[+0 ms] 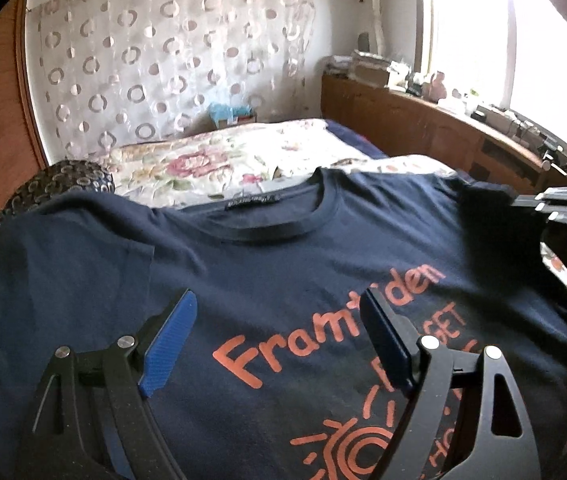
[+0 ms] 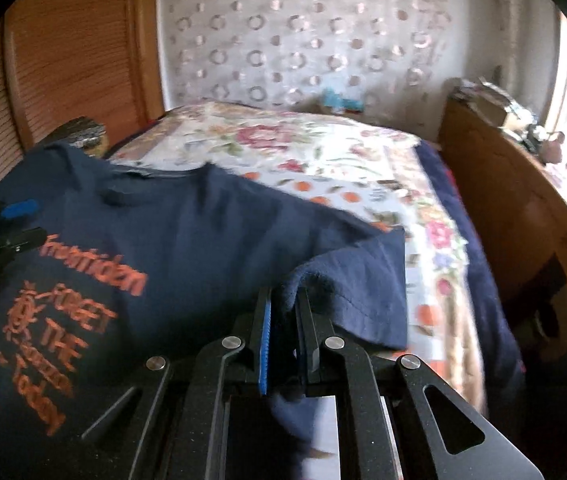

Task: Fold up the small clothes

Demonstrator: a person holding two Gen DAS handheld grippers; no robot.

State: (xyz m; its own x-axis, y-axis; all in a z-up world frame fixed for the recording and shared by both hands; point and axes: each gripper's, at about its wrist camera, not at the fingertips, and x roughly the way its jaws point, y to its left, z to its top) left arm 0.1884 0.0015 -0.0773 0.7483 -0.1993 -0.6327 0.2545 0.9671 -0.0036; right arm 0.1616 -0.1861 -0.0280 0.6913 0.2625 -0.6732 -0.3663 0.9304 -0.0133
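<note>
Navy T-shirt (image 1: 283,264) lies spread on the floral bedspread (image 1: 219,164). Right gripper (image 2: 285,300) pinches its sleeve (image 2: 355,276) tight; left gripper (image 1: 279,316) hovers, jaws apart. Lower print's cut off; collar label is unreadable.

floral bed (image 1: 219,164), bright window (image 1: 543,40)

T-shirt (image 1: 283,264) on bed (image 1: 219,164)

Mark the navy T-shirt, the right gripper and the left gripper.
navy T-shirt (image 1: 283,248): left wrist view, chest below the collar.
right gripper (image 2: 283,308): right wrist view, fingertips pinching the sleeve fabric.
left gripper (image 1: 279,304): left wrist view, gap between its open fingertips.
</note>
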